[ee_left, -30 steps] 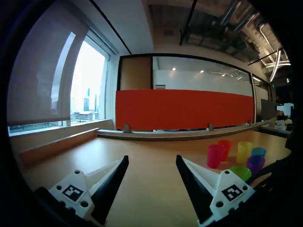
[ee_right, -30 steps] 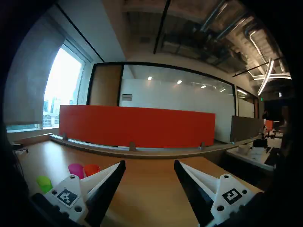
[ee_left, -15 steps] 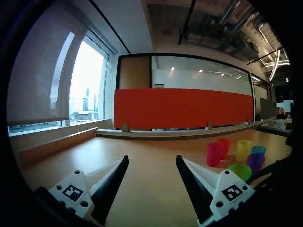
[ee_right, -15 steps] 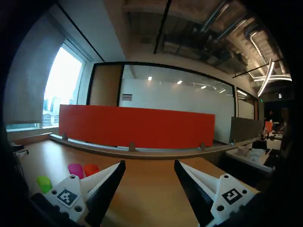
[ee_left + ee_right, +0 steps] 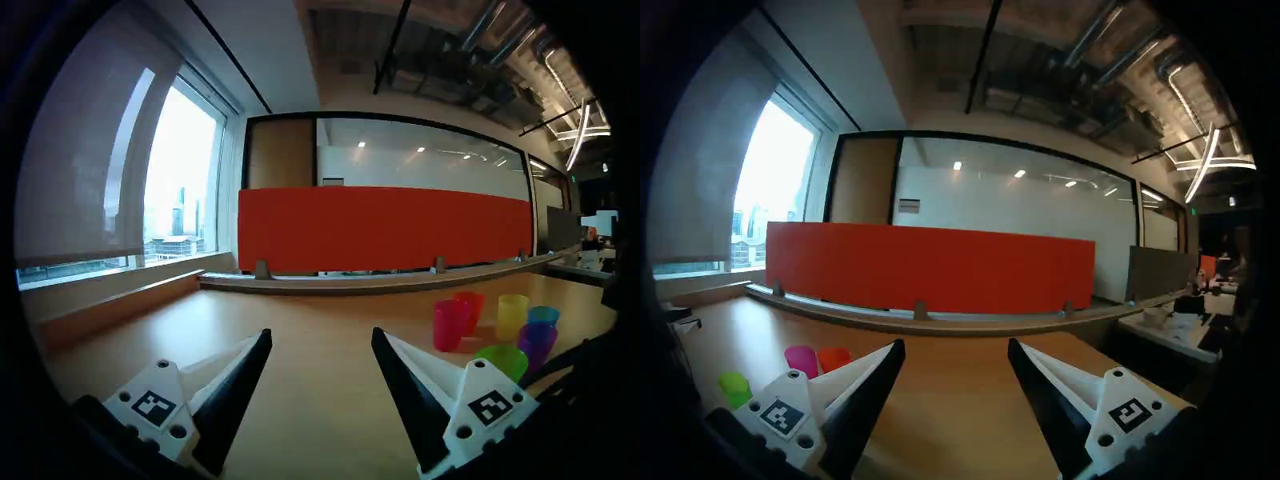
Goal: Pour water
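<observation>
Smooth, matt wood-look table, translucent glossy plastic cups, matt orange partition, glass wall.

In the left gripper view, bare counter is left free ahead, between the spread jaws, up to the red partition. The right side is blocked by a cluster of cups; the left is bounded by a raised ledge. In the right gripper view, the counter is left open ahead, and three cups are set at its left.

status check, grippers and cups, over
Left gripper open, empty. Right gripper open, empty. Cups standing on desk, none held. Nothing seen in the way.
</observation>
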The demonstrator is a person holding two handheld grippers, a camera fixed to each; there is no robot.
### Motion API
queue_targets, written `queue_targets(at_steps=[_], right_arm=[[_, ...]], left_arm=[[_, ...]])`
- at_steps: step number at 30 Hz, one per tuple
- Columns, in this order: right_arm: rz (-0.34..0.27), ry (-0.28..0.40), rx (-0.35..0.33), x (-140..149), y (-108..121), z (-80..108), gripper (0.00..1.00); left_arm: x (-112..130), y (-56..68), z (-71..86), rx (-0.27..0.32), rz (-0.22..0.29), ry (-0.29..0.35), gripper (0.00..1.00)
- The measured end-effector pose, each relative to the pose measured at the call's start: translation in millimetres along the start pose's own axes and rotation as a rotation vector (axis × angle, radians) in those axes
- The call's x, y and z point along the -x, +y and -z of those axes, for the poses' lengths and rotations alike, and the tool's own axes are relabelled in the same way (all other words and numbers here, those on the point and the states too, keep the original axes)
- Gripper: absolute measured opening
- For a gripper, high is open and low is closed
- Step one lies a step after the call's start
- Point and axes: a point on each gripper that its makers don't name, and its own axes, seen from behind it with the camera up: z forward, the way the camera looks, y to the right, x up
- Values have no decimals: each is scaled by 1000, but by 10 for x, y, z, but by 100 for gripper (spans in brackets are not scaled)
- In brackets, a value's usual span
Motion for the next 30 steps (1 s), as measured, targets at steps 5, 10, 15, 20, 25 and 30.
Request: queue_targets(at_steps=[5, 10, 15, 20, 25, 30], right_arm=[[7, 10, 6, -37, 191, 51, 100], [13, 25, 0, -46, 236, 125, 100], [14, 44, -5, -44, 268, 217, 100], [15, 58, -9, -16, 341, 307, 99], [16, 69, -6, 8, 444, 418, 100], [18, 78, -3, 24, 528, 506, 100]], left_arm=[[2, 6, 0, 2, -1, 0, 93], [3, 6, 0, 2, 0, 0, 92], [2, 7, 1, 2, 0, 0, 92], [6, 8, 1, 2, 0, 0, 92], [9, 6, 1, 2, 0, 0, 92], [9, 6, 1, 2, 0, 0, 92]])
